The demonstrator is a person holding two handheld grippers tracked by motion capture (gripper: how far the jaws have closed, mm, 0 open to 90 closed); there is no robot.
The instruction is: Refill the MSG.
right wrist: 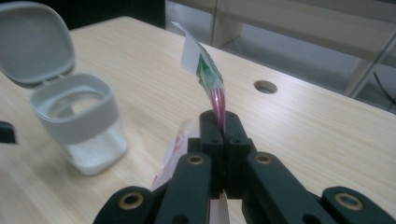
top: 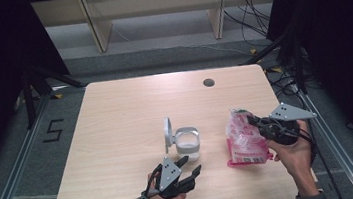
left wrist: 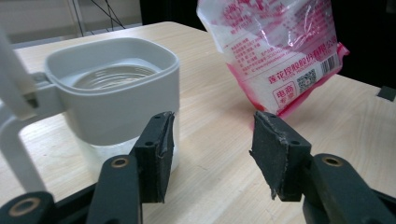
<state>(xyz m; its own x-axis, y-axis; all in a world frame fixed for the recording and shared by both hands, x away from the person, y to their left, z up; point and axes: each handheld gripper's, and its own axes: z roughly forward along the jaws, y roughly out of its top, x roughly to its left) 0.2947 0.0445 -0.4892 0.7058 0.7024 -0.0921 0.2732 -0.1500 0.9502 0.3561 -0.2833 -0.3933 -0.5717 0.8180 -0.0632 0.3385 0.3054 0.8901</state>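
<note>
A pink and white plastic bag (top: pixel 243 139) stands on the table at the right, with its printed label facing the left gripper view (left wrist: pixel 280 51). My right gripper (top: pixel 253 119) is shut on the bag's upper edge (right wrist: pixel 212 86), which sticks up between the pressed jaws. A grey-rimmed clear container (top: pixel 187 142) sits mid-table with its hinged lid (top: pixel 168 133) flipped up; a white layer lies in its bottom (right wrist: pixel 95 154). My left gripper (top: pixel 190 164) is open just in front of the container (left wrist: pixel 114 88), with nothing between its pads.
The wooden table (top: pixel 126 115) has a round cable hole (top: pixel 208 82) near its far edge. Dark stands and cables flank the table on both sides.
</note>
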